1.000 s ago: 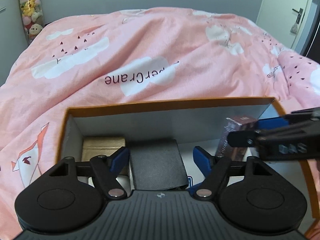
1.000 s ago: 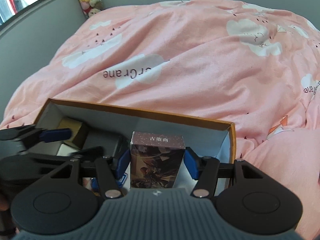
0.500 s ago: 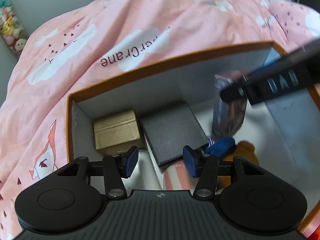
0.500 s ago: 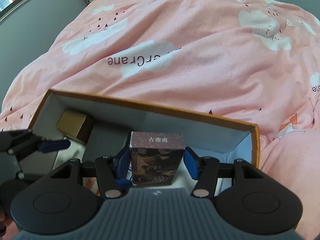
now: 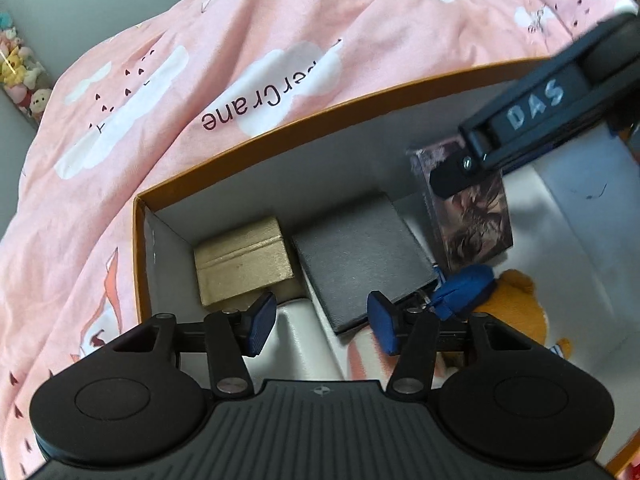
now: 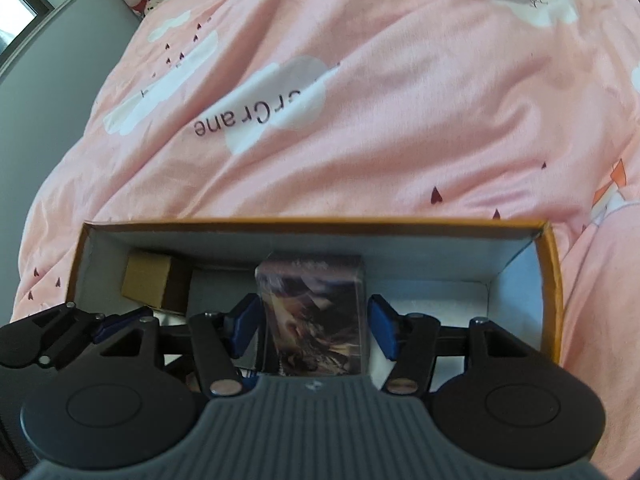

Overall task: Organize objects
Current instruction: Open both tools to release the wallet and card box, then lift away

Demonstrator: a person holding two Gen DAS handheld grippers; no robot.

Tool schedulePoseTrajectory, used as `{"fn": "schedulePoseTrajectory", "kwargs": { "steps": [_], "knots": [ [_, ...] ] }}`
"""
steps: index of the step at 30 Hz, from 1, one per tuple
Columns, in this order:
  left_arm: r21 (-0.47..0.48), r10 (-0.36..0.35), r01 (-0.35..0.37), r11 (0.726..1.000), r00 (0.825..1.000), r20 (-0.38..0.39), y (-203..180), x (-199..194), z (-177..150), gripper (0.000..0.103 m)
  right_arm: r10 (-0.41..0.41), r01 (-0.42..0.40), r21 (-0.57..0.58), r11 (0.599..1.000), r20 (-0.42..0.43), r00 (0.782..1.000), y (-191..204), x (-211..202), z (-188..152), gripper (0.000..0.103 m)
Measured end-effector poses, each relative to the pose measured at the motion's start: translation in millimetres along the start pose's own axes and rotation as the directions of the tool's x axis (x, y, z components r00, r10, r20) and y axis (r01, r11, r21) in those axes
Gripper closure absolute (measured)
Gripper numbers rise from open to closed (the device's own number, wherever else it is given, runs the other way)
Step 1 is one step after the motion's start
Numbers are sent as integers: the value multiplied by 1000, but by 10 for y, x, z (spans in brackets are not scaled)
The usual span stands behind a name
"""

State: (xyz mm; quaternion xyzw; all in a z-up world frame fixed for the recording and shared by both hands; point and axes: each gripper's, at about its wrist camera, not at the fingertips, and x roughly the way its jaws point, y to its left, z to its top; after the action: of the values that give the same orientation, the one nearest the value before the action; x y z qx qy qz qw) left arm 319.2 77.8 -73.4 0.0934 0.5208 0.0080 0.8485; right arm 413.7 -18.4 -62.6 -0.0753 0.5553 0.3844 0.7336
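An orange-rimmed cardboard box (image 5: 360, 100) (image 6: 554, 280) lies on the pink bed. Inside it are a gold box (image 5: 244, 264) (image 6: 150, 280), a black flat case (image 5: 364, 264), a blue pouch (image 5: 466, 288) and an orange plush toy (image 5: 520, 308). A purple illustrated card box (image 6: 314, 312) (image 5: 468, 204) stands upright in the box. My right gripper (image 6: 314, 324) straddles it with a small gap at each pad, so it looks open. My left gripper (image 5: 320, 320) is open and empty above the box's near side.
The pink duvet (image 6: 360, 100) with cloud prints surrounds the box. A column of plush toys (image 5: 20, 76) stands at the far left wall. A window (image 6: 16, 20) is at the far left in the right wrist view.
My right gripper has lowered the card box into the cardboard box and its pads have spread off it. My left gripper has risen and tilted down over the box.
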Motion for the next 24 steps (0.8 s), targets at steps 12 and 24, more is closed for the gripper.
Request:
{"fn": "schedulePoseTrajectory", "kwargs": {
  "steps": [12,24],
  "knots": [
    [-55,-44,46,997,999,32,89,-83,-61,53,-13,14,17,1000,-60,998,-92,137,-136,45],
    [-55,-60,62,997,998,30,131,-79,-136,63,-25,25,4,1000,-64,998,-108,206,-199,73]
  ]
}}
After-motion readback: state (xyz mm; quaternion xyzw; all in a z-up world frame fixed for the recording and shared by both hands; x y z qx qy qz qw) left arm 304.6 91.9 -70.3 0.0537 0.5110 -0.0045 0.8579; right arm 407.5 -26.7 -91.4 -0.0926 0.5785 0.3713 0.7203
